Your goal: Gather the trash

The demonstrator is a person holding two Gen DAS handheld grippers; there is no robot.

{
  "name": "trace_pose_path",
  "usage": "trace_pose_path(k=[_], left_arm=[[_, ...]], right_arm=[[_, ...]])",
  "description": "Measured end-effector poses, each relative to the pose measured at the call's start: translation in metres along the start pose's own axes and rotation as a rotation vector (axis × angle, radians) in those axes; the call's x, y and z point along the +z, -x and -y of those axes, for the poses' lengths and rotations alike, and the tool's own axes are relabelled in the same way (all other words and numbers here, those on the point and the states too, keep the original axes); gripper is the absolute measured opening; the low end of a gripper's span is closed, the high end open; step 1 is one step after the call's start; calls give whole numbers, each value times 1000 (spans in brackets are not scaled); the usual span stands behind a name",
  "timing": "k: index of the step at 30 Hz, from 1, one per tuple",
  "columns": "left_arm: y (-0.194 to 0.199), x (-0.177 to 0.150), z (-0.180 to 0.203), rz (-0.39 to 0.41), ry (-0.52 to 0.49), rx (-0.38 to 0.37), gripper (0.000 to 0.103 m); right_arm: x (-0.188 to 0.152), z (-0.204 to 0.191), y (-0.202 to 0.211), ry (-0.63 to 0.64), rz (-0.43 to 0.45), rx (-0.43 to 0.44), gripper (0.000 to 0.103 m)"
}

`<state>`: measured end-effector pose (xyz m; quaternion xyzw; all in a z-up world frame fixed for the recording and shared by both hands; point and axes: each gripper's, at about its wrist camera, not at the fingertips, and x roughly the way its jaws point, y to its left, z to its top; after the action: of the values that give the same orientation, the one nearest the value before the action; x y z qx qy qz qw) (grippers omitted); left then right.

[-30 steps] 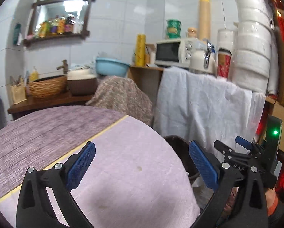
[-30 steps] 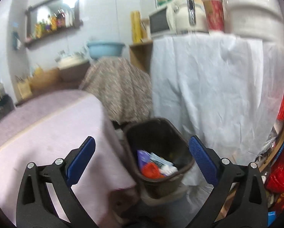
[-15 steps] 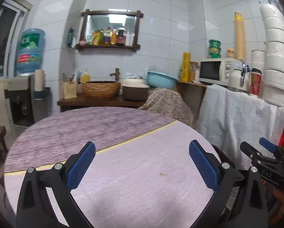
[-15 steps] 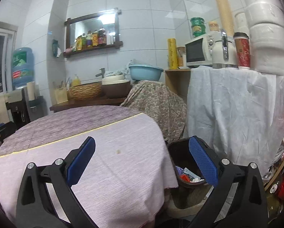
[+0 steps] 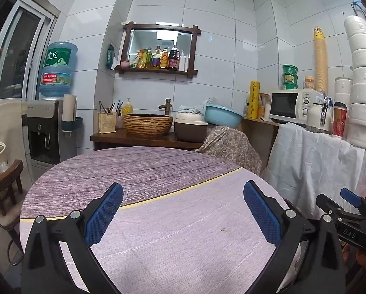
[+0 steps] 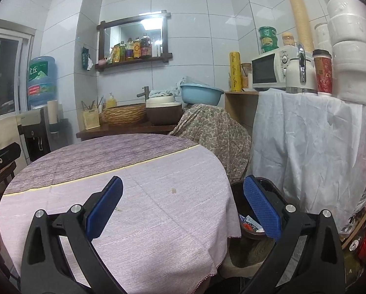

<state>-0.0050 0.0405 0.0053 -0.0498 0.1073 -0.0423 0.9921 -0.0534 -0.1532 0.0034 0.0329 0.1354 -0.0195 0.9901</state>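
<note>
This is a small home kitchen and dining corner with white tiled walls. A round tabletop [image 5: 158, 232] under a lilac cloth fills the foreground. Behind it a wooden counter carries a woven basin [image 5: 147, 124] with a tap, a rice cooker [image 5: 190, 129] and a blue bowl [image 5: 223, 116]. A wall shelf [image 5: 158, 69] holds sauce bottles, a microwave [image 5: 293, 105] sits to the right, and a water dispenser [image 5: 51, 127] stands at the left. A dark bin [image 6: 252, 220] with wrappers sits beside the tabletop.
</note>
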Motion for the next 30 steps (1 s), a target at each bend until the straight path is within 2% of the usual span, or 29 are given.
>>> trace_pose_path(k=[30], left_arm=[[-1,0,-2,-1,2,16,98]], right_arm=[[1,6,0,-12,9,-13,97]])
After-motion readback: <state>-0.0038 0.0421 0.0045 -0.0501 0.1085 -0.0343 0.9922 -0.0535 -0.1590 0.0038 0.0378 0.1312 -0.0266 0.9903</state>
